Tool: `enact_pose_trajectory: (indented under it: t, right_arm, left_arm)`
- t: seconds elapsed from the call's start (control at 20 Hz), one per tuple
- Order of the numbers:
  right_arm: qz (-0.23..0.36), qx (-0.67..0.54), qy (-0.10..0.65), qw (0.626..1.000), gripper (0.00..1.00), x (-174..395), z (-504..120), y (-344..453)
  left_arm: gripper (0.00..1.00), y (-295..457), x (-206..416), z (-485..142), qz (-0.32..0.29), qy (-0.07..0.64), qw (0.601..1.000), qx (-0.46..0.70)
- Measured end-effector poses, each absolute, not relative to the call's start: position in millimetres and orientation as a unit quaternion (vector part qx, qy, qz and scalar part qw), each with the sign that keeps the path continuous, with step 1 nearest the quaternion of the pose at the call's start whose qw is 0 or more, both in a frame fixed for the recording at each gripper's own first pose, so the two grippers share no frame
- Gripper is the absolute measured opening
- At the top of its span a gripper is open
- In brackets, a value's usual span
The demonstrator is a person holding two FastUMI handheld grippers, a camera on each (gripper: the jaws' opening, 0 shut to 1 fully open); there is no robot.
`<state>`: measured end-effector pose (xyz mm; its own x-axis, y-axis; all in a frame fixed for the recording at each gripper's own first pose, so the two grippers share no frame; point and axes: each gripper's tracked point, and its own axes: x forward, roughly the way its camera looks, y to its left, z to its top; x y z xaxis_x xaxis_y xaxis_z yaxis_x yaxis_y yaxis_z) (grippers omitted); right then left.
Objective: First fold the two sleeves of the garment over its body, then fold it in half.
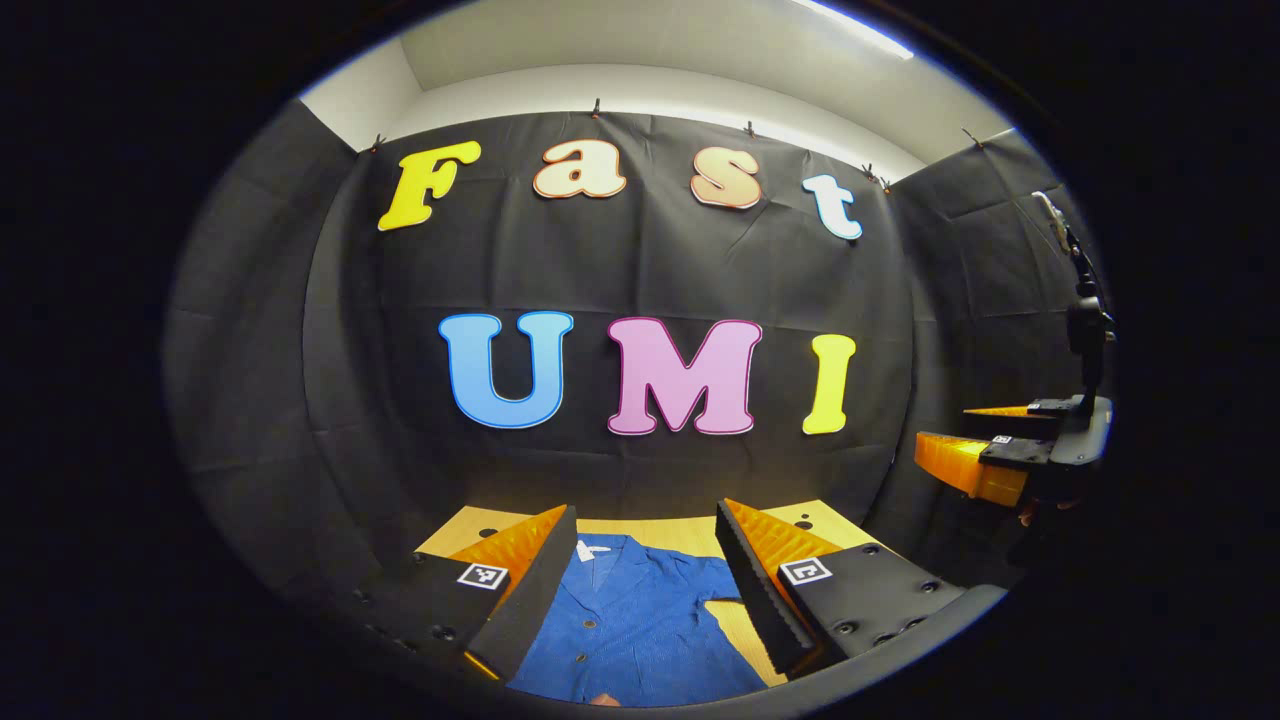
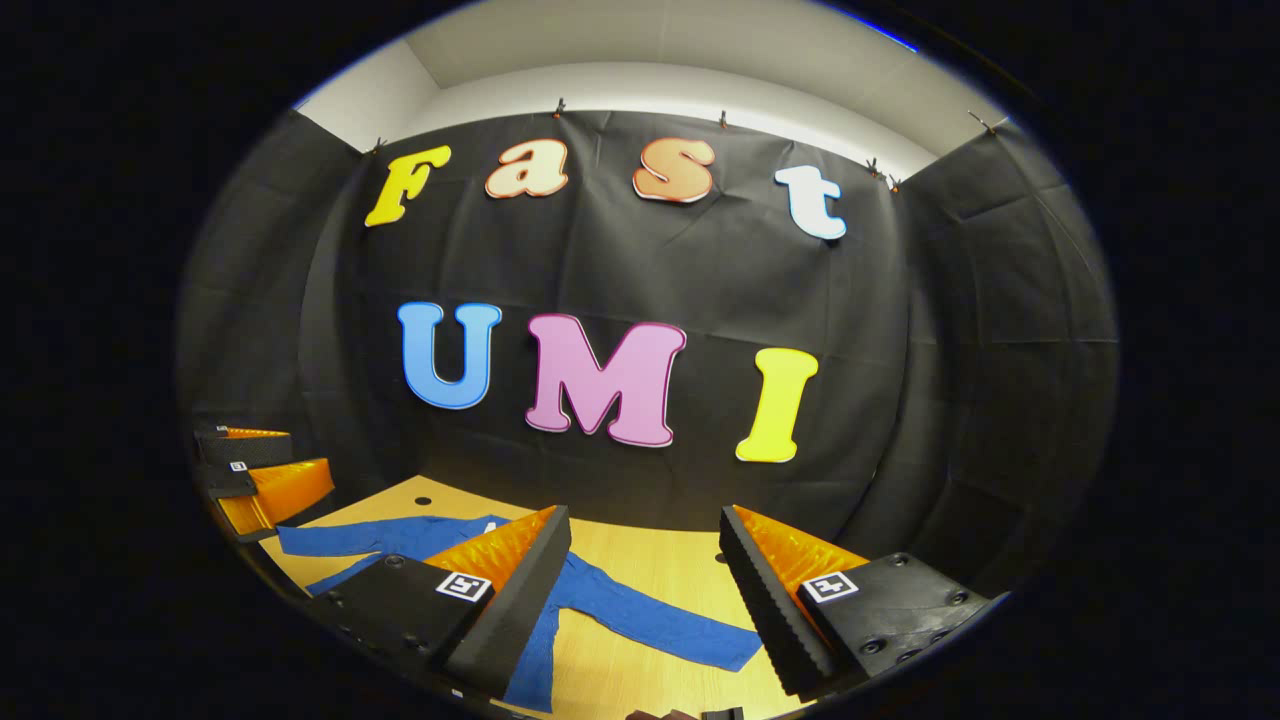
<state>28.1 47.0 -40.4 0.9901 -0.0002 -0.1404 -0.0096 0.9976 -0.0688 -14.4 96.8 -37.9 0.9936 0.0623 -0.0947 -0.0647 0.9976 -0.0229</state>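
A blue buttoned shirt (image 1: 630, 625) lies flat on the wooden table (image 1: 690, 535), its collar toward the far wall. My left gripper (image 1: 645, 580) hovers open above the shirt's body, nothing between its fingers. At the right edge of the left gripper view, my right gripper (image 1: 985, 450) hangs in the air, its jaws apart. In the right gripper view, my right gripper (image 2: 645, 590) stands open above a long blue sleeve (image 2: 650, 615) spread out on the table (image 2: 650, 555). The left gripper (image 2: 255, 470) shows at the left there, open, over the shirt (image 2: 370, 540).
Black cloth walls close the booth behind and on both sides of the table. A dark stand (image 1: 1085, 320) rises at the right in the left gripper view. Small dark holes (image 2: 422, 500) dot the table's far edge.
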Motion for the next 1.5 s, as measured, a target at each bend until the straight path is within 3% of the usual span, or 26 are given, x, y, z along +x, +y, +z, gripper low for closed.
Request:
enact_pose_trajectory:
  t: [0.3,0.6,0.85,1.0,1.2,1.5]
  right_arm:
    - [-0.009,-0.016,0.198,0.98,0.96,80,-92,-7]
    - [-0.028,-0.021,0.356,0.934,0.97,127,-177,-72]
    - [-0.048,0.027,0.554,0.831,0.98,123,-301,-116]
    - [-0.074,0.073,0.638,0.763,0.95,113,-375,-136]
    - [-0.114,0.177,0.706,0.676,0.99,95,-456,-147]
    - [-0.125,0.156,0.737,0.645,0.98,97,-506,-158]
  left_arm:
    - [0.81,105,4,-48,0.029,0.055,0.998,-0.02]
    - [0.81,111,16,-59,0.04,0.064,0.997,-0.017]
    - [0.81,118,32,-72,0.068,0.088,0.994,-0.018]
    - [0.81,119,50,-80,0.087,0.102,0.991,-0.008]
    - [0.81,104,76,-92,0.092,0.123,0.988,-0.014]
    - [0.81,96,94,-107,0.112,0.148,0.982,-0.018]
